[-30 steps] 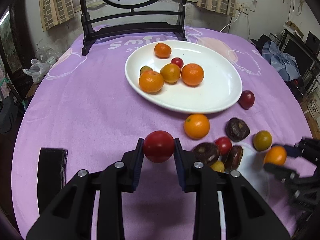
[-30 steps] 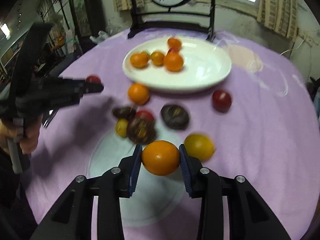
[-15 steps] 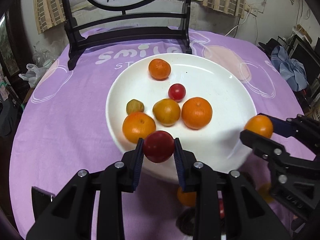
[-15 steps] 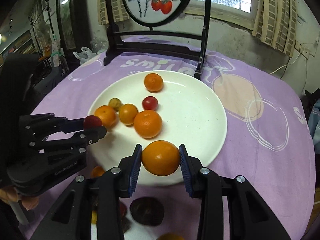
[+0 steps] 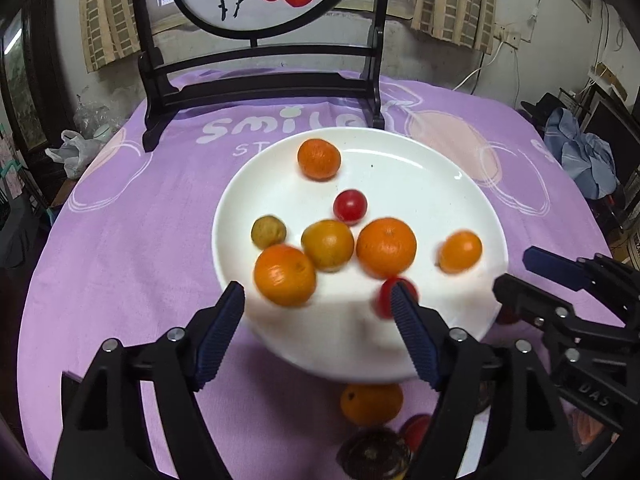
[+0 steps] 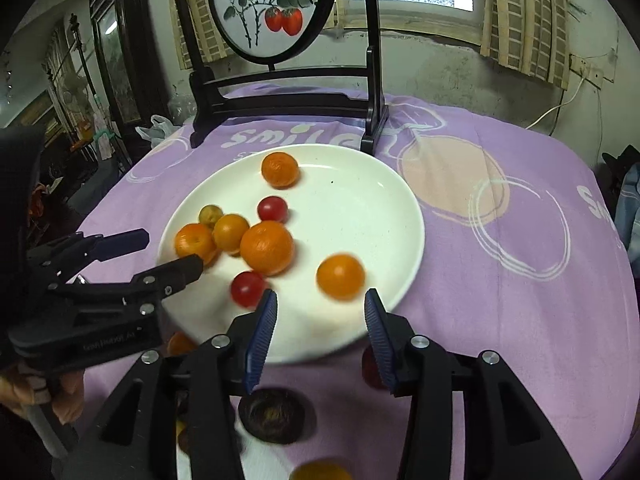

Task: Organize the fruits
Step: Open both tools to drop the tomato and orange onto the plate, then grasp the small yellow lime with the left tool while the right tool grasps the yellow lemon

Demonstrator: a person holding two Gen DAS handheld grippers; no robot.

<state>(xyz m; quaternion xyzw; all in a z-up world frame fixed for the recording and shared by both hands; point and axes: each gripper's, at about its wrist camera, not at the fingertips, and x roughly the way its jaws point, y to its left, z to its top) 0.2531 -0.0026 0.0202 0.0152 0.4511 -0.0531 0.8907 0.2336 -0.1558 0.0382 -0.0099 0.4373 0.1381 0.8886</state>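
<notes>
A white plate [image 5: 420,184] [image 6: 372,200] on the purple cloth holds several oranges and small tomatoes. My left gripper [image 5: 318,312] is open and empty over the plate's near rim; a blurred red tomato [image 5: 390,294] [image 6: 247,289] lies on the plate by its right finger. My right gripper [image 6: 320,312] is open and empty at the plate's near edge; a blurred orange [image 6: 341,276] [image 5: 460,251] lies on the plate just ahead of it. Each gripper shows in the other's view, the right [image 5: 532,276] and the left [image 6: 160,252].
A dark wooden screen stand [image 5: 256,80] with a painted round panel stands behind the plate. Loose fruit lies on the cloth in front of the plate: an orange [image 5: 371,403], a dark brown fruit [image 6: 274,414] and a red one [image 6: 370,368].
Both grippers carried their fruit to the plate and opened. The red tomato left the left gripper and the orange left the right gripper; both now lie on the plate, blurred.
</notes>
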